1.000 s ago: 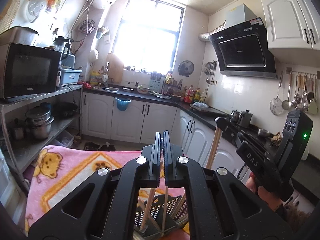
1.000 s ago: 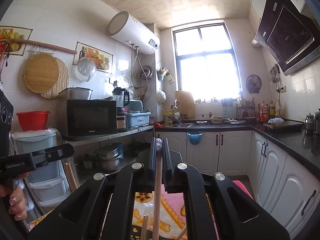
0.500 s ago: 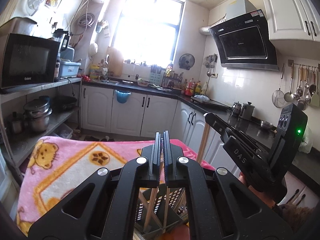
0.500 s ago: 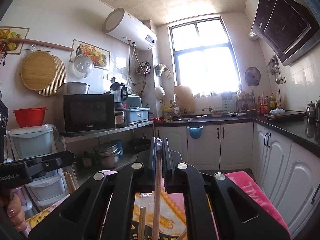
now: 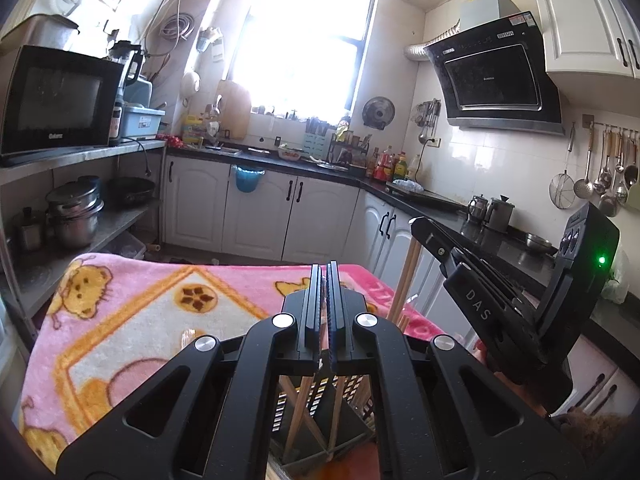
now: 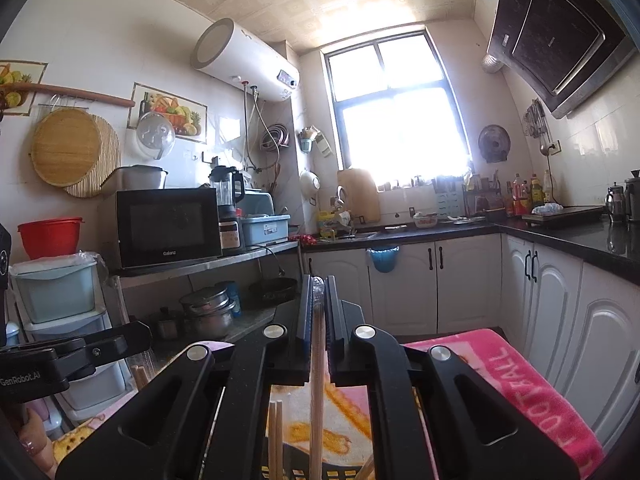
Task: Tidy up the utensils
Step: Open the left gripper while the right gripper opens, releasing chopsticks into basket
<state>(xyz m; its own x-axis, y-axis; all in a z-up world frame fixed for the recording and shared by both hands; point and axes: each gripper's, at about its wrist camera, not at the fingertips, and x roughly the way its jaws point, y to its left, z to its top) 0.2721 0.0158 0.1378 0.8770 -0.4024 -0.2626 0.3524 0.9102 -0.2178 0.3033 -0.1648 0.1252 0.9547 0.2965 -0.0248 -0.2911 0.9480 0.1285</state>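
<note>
Two tongs, both clamped on chopsticks. Your left tongs (image 5: pixel 324 300): jaws nearly together, pinching chopstick (image 5: pixel 337 412) that hangs into black slotted holder (image 5: pixel 320 404) at 6 o'clock. Your right tongs (image 6: pixel 319 312) grip upright chopstick (image 6: pixel 317 400) over same holder (image 6: pixel 352 474), two more chopsticks (image 6: pixel 275 440) standing at 7 o'clock. Pink blanket (image 5: pixel 132 320) covers desk under both.

Table under pink cartoon blanket (image 5: pixel 132 320); black slotted basket (image 5: pixel 320 412) with chopsticks on blanket.
</note>
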